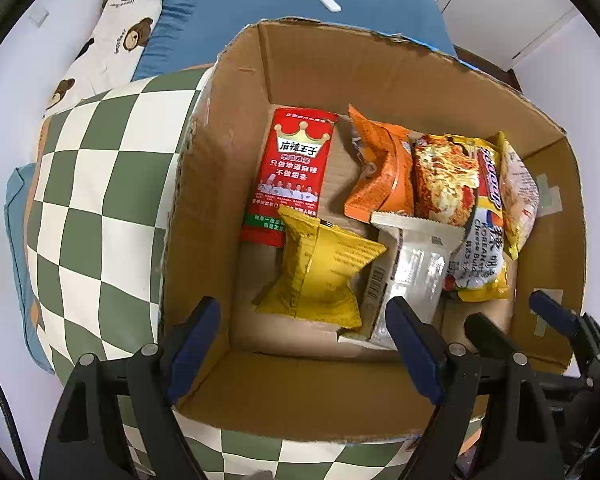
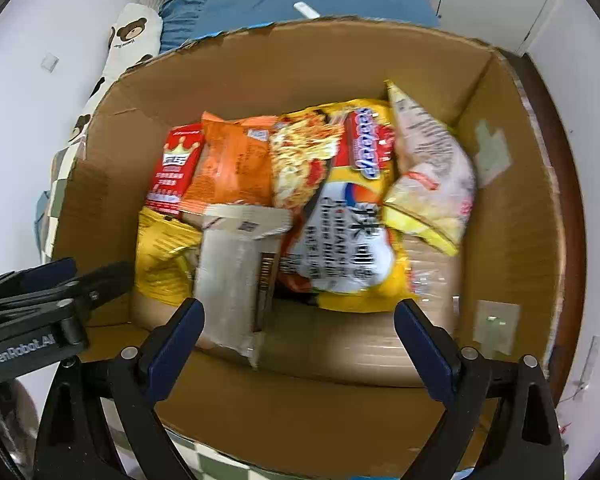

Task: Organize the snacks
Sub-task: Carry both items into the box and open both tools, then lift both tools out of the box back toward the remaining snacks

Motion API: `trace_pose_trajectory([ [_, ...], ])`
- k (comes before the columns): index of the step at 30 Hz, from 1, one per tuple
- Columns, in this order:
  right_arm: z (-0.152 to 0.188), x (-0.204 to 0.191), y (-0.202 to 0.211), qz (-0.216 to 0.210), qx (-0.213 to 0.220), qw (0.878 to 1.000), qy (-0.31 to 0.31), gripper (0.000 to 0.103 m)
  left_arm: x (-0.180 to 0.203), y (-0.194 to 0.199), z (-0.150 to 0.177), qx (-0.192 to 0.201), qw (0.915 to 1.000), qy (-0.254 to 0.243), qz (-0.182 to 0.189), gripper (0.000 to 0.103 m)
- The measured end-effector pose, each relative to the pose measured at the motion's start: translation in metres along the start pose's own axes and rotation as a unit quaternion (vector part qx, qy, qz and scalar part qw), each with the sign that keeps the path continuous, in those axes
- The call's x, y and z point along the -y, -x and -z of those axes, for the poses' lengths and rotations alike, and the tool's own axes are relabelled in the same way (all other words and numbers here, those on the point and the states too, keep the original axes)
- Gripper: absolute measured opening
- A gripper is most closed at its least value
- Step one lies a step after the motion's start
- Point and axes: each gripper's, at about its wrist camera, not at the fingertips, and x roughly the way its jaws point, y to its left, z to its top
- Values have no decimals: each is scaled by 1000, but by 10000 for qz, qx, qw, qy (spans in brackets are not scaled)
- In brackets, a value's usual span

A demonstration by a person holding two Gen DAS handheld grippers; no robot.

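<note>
Green-and-white checkered bedding (image 1: 100, 208) lies under a torn-edged cardboard box (image 1: 236, 128), with a blue sheet (image 1: 260, 12) and a bear-print pillow (image 1: 120, 28) behind it. Inside the box, crinkly snack packets overlap. A red flat pack (image 1: 296, 172) lies lengthwise toward the far wall, its near end hidden by a puffy yellow pouch (image 1: 320, 272). An orange bag (image 1: 384, 172), a noodle packet (image 1: 456, 200) and a silver wrapper (image 1: 412, 272) crowd the right side. The right wrist view is blurred, so a pale bag (image 2: 432, 176) there is perhaps another noodle pack. Both the left gripper (image 1: 304, 356) and the right gripper (image 2: 300, 348) stand wide apart over the box, gripping nothing.
</note>
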Motion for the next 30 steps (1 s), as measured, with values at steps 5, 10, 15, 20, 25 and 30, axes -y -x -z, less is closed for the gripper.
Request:
trace_pose_trajectory([
  [5,13,13,17,34,197,9998,27,98,10,11,12,229,9997,-90,-59,84],
  [10,25,24,37,67,461,9989,50,98,19,30,25,570,9982,-180,-46,84],
  [15,46,27,62,140,859,9962,82,98,23,58,47,1086,9936,-310,-62,84],
  [20,75,25,92,219,1328,9909,80,98,16,92,76,1683,9853,-300,55,84],
  [25,109,19,126,314,1738,9842,80,98,8,122,108,2223,9741,-415,5,84],
  [30,144,8,162,426,2182,9749,124,98,4,143,142,2614,9634,-583,-80,84],
])
